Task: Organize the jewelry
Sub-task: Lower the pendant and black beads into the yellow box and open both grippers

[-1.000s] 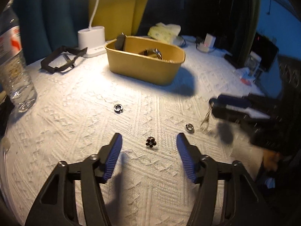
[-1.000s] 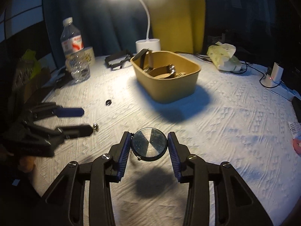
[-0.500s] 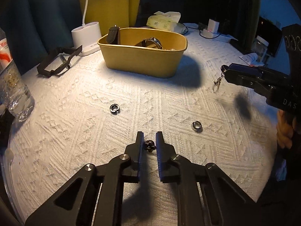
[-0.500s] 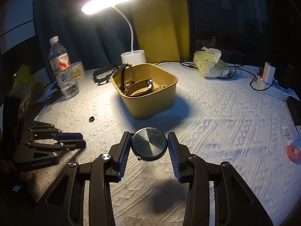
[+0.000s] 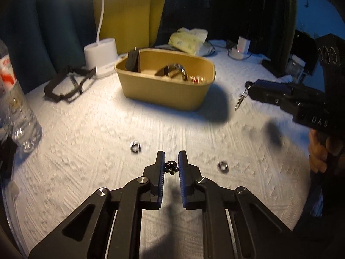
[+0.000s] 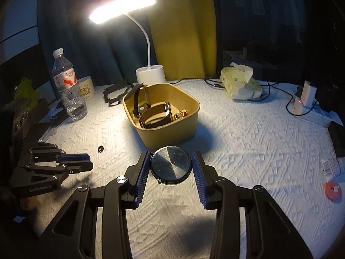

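My left gripper [image 5: 171,164] is shut on a small dark flower-shaped earring [image 5: 171,167] and holds it above the white cloth. Two small silver rings lie on the cloth, one to its left [image 5: 135,146] and one to its right [image 5: 223,165]. My right gripper [image 6: 170,164] is shut on a round dark watch face [image 6: 171,164] held above the cloth, just in front of the tan box [image 6: 189,127]. The box [image 5: 163,90] holds watches and small gold pieces. In the left wrist view the right gripper [image 5: 250,87] shows with a chain dangling from it.
A white lamp base [image 6: 151,75] stands behind the box. A water bottle [image 6: 68,86] and a mug [image 6: 86,87] stand at the left. A black strap [image 5: 69,82], a tissue pack [image 6: 239,84], a charger with cables [image 6: 304,99] and a red round item [image 6: 333,191] lie around.
My left gripper closed on the flower earring and lifted it off the cloth. My right gripper rose and moved towards the box with the watch face held throughout.
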`<state>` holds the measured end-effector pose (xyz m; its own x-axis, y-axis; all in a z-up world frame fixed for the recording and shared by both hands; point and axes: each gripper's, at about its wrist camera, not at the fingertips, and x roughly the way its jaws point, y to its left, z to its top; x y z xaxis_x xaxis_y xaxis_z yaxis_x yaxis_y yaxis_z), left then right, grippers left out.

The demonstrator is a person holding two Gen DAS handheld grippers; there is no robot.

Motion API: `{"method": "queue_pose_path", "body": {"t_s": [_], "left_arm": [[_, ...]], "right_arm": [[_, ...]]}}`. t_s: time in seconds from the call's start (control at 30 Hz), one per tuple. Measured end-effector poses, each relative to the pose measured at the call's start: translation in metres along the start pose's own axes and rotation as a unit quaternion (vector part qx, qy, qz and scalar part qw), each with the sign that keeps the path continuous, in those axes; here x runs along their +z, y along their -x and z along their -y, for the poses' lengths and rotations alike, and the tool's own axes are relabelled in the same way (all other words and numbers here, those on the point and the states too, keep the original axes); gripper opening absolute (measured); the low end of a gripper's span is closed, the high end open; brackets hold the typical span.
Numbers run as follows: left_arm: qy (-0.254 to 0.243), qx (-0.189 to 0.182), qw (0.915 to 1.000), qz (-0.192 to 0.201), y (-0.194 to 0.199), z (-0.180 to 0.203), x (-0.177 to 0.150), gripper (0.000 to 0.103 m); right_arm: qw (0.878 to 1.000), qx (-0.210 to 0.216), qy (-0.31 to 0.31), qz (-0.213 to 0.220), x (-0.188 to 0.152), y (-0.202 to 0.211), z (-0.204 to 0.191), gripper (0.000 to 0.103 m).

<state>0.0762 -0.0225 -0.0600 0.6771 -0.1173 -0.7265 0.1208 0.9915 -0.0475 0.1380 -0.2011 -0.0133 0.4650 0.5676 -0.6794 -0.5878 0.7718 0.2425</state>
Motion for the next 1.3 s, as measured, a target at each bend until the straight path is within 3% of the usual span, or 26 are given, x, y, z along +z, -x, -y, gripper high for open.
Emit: {"method": "queue_pose_path", "body": {"t_s": [0.9, 1.3], "left_arm": [[-0.025, -0.039, 0.9963, 0.073, -0.011, 0.005, 0.070, 0.014], [-0.026, -0.048, 0.9964, 0.065, -0.038, 0.009, 0.086, 0.014]], "right_arm": [[0.999, -0.006, 0.012, 0.042, 0.048, -0.019, 0.009, 0.039], [0.999, -0.011, 0.002, 0.046, 0.063, -0.042, 0.029, 0.039]]}}
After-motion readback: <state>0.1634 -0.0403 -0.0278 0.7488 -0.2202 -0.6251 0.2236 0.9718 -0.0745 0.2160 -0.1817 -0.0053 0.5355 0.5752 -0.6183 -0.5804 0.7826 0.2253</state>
